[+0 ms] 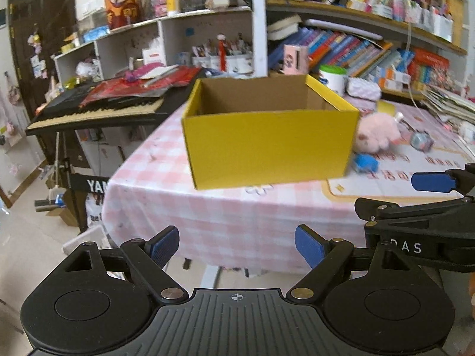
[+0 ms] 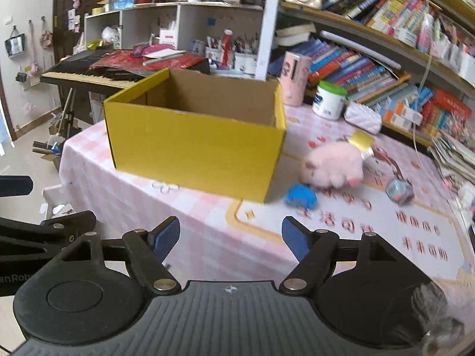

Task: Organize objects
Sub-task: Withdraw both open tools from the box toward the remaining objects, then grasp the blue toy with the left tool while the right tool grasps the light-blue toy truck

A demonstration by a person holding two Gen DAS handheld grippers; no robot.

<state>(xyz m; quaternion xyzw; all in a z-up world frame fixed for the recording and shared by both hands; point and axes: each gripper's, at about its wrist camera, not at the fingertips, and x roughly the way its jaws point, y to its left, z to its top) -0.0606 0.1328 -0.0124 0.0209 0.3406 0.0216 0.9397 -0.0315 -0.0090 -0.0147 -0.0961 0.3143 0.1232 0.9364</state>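
The yellow cardboard box (image 1: 268, 145) stood open-topped near the corner of the table, centre of the left wrist view and left of centre in the right wrist view (image 2: 196, 148). Its brown inside showed only in the upper walls; I could not see its floor.

Just right of the box lay a pink plush toy (image 2: 334, 166), on its side, close to the box's right wall but apart from it. A small blue object (image 2: 301, 197) sat in front of the plush, near the box's lower right corner; too blurred to name. Further right a small grey-blue round thing (image 2: 399, 190) lay on the printed mat (image 2: 386, 231), well apart from the box. A gold-coloured piece (image 2: 360, 141) showed at the plush's upper edge.

The table carried a pink checked cloth (image 1: 166, 178). Behind the box, upper right: a white tub with green lid (image 2: 329, 101), a pink container (image 2: 294, 78), rows of books on shelves (image 2: 371, 68). Upper left: a keyboard (image 1: 98, 112) piled with red papers.

My left gripper (image 1: 237, 247) hung at the bottom of its own frame, short of the table edge, blue pads (image 1: 164, 246) spread wide, nothing between them. My right gripper (image 2: 231, 238) was over the near part of the cloth, its jaws also parted and empty. Each gripper appeared at the edge of the other's view, right one at lower right (image 1: 430, 182).
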